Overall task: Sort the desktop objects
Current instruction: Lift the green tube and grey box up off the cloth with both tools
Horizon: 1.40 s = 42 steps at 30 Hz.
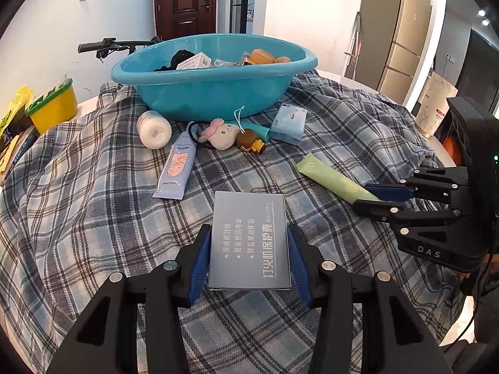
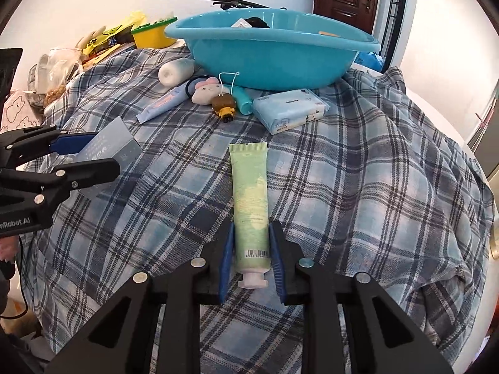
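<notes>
My left gripper (image 1: 249, 230) is shut on a flat grey box (image 1: 249, 237) with white print, its blue pads pressed to the box's two long sides above the plaid cloth. From the right wrist view the same box (image 2: 109, 146) shows at the left in that gripper (image 2: 93, 152). My right gripper (image 2: 252, 227) is shut on a pale green tube (image 2: 251, 193) near its white cap, and the tube's crimped end points away towards the basin. In the left wrist view the tube (image 1: 330, 182) lies at the right, gripped by the right gripper (image 1: 365, 194). A blue basin (image 1: 215, 74) with several items inside stands at the back.
In front of the basin lie a white bottle (image 1: 154, 129), a blue-white tube (image 1: 177, 168), a small plush toy (image 1: 221, 134), a brown figurine (image 1: 248, 140), a teal tube (image 1: 255, 127) and a tissue pack (image 1: 288, 123). A yellow tub (image 1: 56, 106) and snack bags sit at the far left edge.
</notes>
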{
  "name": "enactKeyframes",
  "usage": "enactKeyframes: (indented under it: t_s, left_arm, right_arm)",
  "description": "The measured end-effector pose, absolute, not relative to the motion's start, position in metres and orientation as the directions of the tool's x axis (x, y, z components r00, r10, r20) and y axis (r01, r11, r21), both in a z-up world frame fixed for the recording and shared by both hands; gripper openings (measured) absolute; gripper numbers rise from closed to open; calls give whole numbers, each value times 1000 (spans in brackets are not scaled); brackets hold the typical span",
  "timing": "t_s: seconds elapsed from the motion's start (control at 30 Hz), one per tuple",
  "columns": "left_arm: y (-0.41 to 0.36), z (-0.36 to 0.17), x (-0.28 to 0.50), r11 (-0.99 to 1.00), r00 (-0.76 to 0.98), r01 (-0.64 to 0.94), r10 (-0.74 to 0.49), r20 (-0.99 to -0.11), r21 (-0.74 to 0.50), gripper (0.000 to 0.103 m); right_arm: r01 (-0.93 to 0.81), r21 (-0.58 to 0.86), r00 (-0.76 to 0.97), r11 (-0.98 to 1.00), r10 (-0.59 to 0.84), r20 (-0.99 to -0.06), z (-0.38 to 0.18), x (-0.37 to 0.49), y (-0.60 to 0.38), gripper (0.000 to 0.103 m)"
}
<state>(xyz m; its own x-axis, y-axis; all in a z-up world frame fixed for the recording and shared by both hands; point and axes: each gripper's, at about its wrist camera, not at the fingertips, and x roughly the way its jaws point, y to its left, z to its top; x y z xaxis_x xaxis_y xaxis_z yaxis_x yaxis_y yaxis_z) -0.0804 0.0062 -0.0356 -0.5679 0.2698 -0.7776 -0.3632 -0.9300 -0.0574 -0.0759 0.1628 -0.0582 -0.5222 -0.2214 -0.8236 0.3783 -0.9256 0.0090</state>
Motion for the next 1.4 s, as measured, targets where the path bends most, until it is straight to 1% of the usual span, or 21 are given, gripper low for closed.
enactKeyframes:
  t_s: [0.27, 0.43, 0.57, 0.67, 0.77, 0.87, 1.03, 1.1, 1.13, 1.17, 1.2, 1.3, 1.4]
  left_arm:
    - [6, -38, -80, -934, -562, -353, 261, -785, -58, 50]
    - [4, -40, -80, -943, -566, -329, 243, -788, -54, 50]
    - [-2, -40, -78, -955, -580, -289, 232, -781, -69, 50]
    - [-4, -37, -76, -963, -608, -262, 210, -765, -56, 50]
    - [-4, -30, -71, -971, -650, -236, 195, -735, -49, 50]
    - [-4, -21, -68, -973, -682, -222, 195, -705, -55, 50]
    - [-2, -6, -62, -975, -725, -214, 198, -660, -57, 50]
    - [-2, 0, -61, -975, -734, -215, 202, -648, -60, 50]
    - [-1, 2, -61, -974, -737, -216, 204, -644, -63, 50]
    - [-1, 5, -61, -974, -741, -216, 207, -639, -65, 50]
    - [0, 7, -61, -974, -746, -216, 208, -633, -66, 50]
    - [1, 11, -60, -973, -752, -220, 213, -624, -68, 50]
    - [2, 12, -59, -973, -753, -221, 215, -622, -69, 50]
  right_arm:
    - [384, -8, -530, -923, -213, -821, -62, -81, 152, 22]
    - [324, -5, -560, -946, -188, -807, -61, -80, 164, 22]
    - [302, -4, -576, -953, -179, -798, -57, -79, 172, 22]
    - [293, -10, -592, -956, -173, -787, -53, -77, 176, 22]
    - [296, -28, -637, -955, -175, -750, -43, -70, 175, 22]
    - [300, -72, -712, -951, -173, -680, -27, -58, 170, 21]
    - [291, -28, -776, -956, -218, -592, -7, -48, 174, 21]
    - [287, -16, -794, -958, -228, -563, 1, -46, 176, 18]
    - [285, -6, -801, -958, -235, -551, 4, -46, 175, 12]
    - [284, 3, -807, -959, -241, -539, 8, -45, 177, 0]
    - [277, 1, -817, -961, -236, -527, 10, -43, 176, 0]
    - [270, -21, -814, -963, -216, -539, 14, -46, 174, 0]
    - [279, -12, -787, -960, -221, -576, 8, -51, 175, 0]
